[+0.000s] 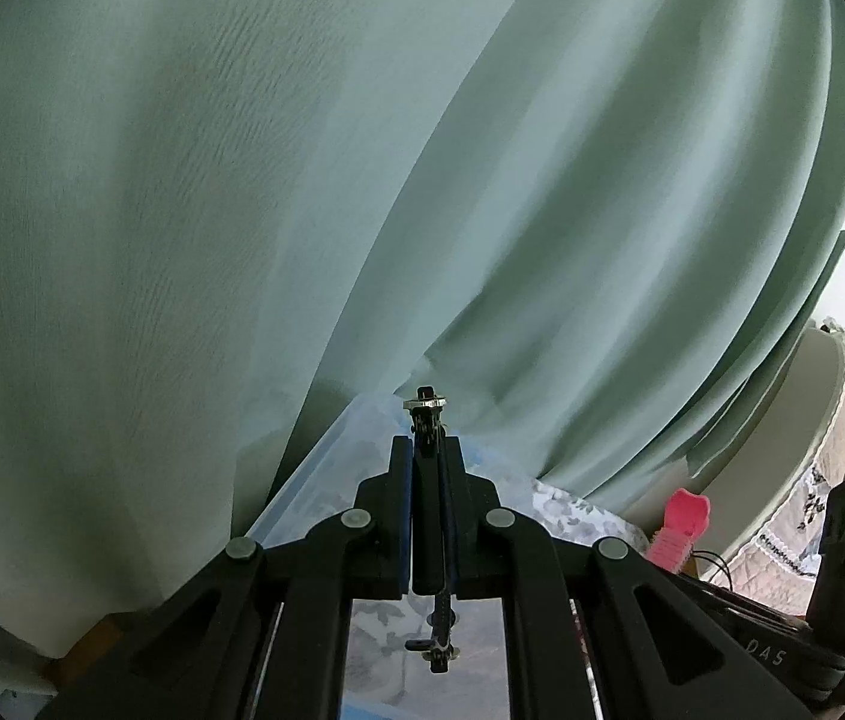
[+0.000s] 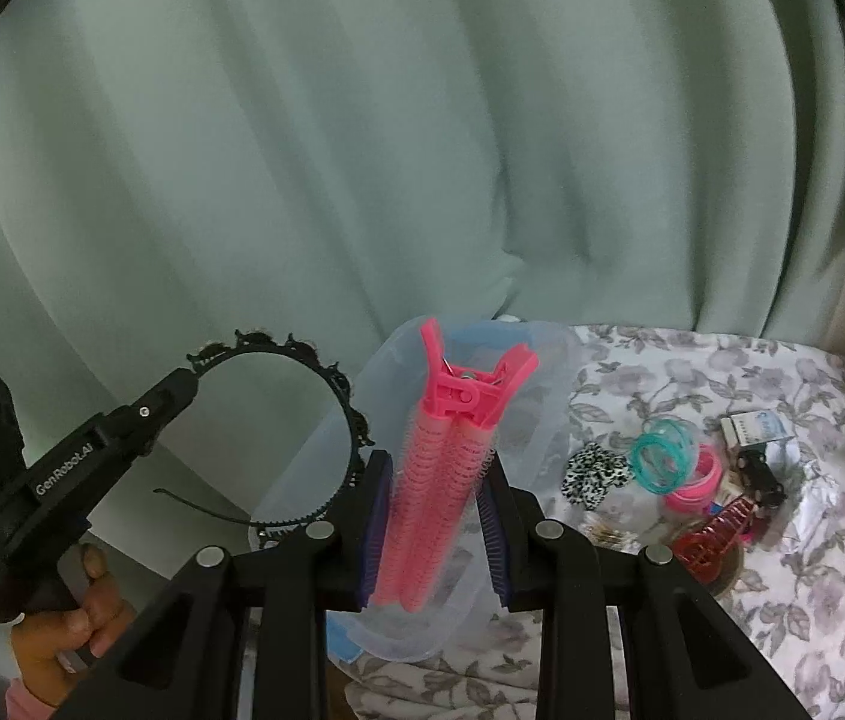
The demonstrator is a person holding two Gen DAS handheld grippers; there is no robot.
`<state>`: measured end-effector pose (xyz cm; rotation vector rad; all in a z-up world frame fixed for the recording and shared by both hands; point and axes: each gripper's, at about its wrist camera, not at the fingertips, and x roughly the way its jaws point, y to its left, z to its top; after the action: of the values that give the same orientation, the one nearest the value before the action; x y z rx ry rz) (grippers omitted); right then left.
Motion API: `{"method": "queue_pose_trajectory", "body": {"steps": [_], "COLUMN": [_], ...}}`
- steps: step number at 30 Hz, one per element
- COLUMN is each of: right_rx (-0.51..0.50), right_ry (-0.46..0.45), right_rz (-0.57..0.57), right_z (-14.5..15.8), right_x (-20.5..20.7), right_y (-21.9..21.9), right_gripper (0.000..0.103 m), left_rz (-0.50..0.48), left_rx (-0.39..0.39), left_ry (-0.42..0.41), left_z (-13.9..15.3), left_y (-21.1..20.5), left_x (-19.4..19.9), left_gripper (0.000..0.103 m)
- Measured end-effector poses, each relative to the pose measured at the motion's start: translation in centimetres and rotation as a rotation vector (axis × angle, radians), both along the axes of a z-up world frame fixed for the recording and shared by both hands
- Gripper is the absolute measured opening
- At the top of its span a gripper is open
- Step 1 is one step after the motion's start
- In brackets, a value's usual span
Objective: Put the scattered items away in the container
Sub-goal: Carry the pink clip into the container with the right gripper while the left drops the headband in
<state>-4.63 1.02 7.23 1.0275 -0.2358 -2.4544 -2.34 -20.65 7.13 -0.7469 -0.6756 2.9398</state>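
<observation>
**Inspector:** Start at the left. What does the right wrist view give that the left one cannot?

**Assistant:** It shows the left gripper [image 2: 191,375] from outside, held in a hand [image 2: 71,618], jaws clamped on a black toothed headband [image 2: 326,396] with small ornaments along its outer edge. The band hangs in the air just left of the clear plastic container [image 2: 548,420]. In the left wrist view that same headband [image 1: 425,405] appears only edge-on, a thin strip pinched in the left gripper [image 1: 427,450], against a pale green curtain [image 1: 242,180].

**Inspector:** And the middle?

**Assistant:** The right gripper [image 2: 437,480] grips a pink hair roller clip [image 2: 440,468], upright, its forked handles uppermost, directly over the container's opening. The left wrist view catches only the tip of that clip [image 1: 683,522] at its right edge.

**Inspector:** To the right?

**Assistant:** On the floral cloth [image 2: 782,372], right of the container: a black-and-white scrunchie [image 2: 593,477], teal rings [image 2: 662,456] over pink rings [image 2: 701,480], a red claw clip [image 2: 716,540], a small black clip [image 2: 761,474] and a white packet [image 2: 758,426].
</observation>
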Motion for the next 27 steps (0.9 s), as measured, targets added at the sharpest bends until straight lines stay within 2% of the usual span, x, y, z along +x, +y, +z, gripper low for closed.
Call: {"method": "queue_pose_trajectory", "body": {"steps": [20, 23, 25, 27], "right_rx": [0.092, 0.103, 0.105, 0.107], "right_ry": [-0.086, -0.087, -0.091, -0.092], "right_rz": [0.084, 0.096, 0.097, 0.097], "right_z": [-3.8, -4.1, -4.2, -4.3], "right_x": [-3.8, -4.0, -4.0, -4.0], "right_y": [-4.5, -4.8, -4.7, -4.6], "right_gripper": [0.034, 0.043, 0.046, 0.048], "left_rz": [-0.016, -0.029, -0.038, -0.042], "left_rx": [-0.002, -0.011, -0.015, -0.010], "left_ry": [-0.090, -0.100, -0.106, -0.109], "left_z": [-2.7, -2.9, -3.0, -3.3], "left_y": [-1.2, -1.1, -1.0, -1.1], "left_x": [-2.5, -2.6, -2.6, -2.9], "left_gripper": [0.008, 0.016, 0.028, 0.029]}}
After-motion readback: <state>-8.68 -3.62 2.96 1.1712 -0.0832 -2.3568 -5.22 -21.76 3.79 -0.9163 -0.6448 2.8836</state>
